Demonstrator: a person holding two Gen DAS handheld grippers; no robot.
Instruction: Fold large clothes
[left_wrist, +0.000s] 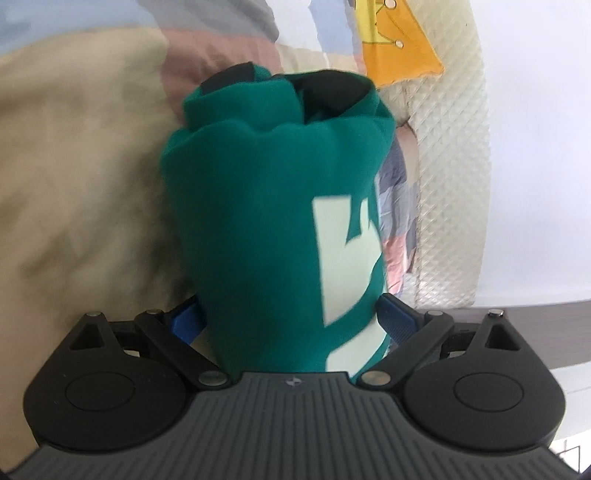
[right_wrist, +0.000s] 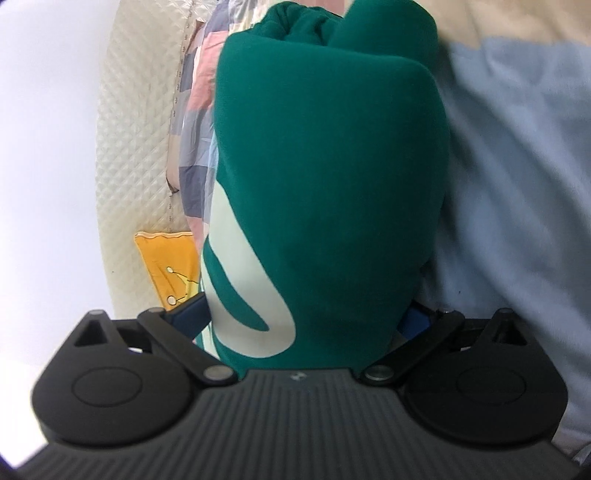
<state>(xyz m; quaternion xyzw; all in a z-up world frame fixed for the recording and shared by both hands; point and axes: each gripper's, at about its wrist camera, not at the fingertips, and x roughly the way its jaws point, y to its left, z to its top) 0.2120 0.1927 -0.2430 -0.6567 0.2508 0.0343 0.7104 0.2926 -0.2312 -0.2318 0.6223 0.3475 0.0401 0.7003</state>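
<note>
Your left gripper (left_wrist: 290, 317) stands wide with the folded green garment (left_wrist: 273, 221) bunched between its blue fingers (left_wrist: 397, 317), both pressing the cloth, so it clamps the bundle above the patchwork bedding (left_wrist: 74, 184). Your right gripper (right_wrist: 308, 319) is spread just as wide around the same bundle, its fingers (right_wrist: 190, 312) against the sides. The pale lettering (right_wrist: 240, 295) is too cropped to read.

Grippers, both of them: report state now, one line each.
Left gripper: jaws wide, folded green garment bundled between them; a firm grip cannot be told.
Right gripper: jaws wide around the same green garment; a firm grip cannot be told.
</note>
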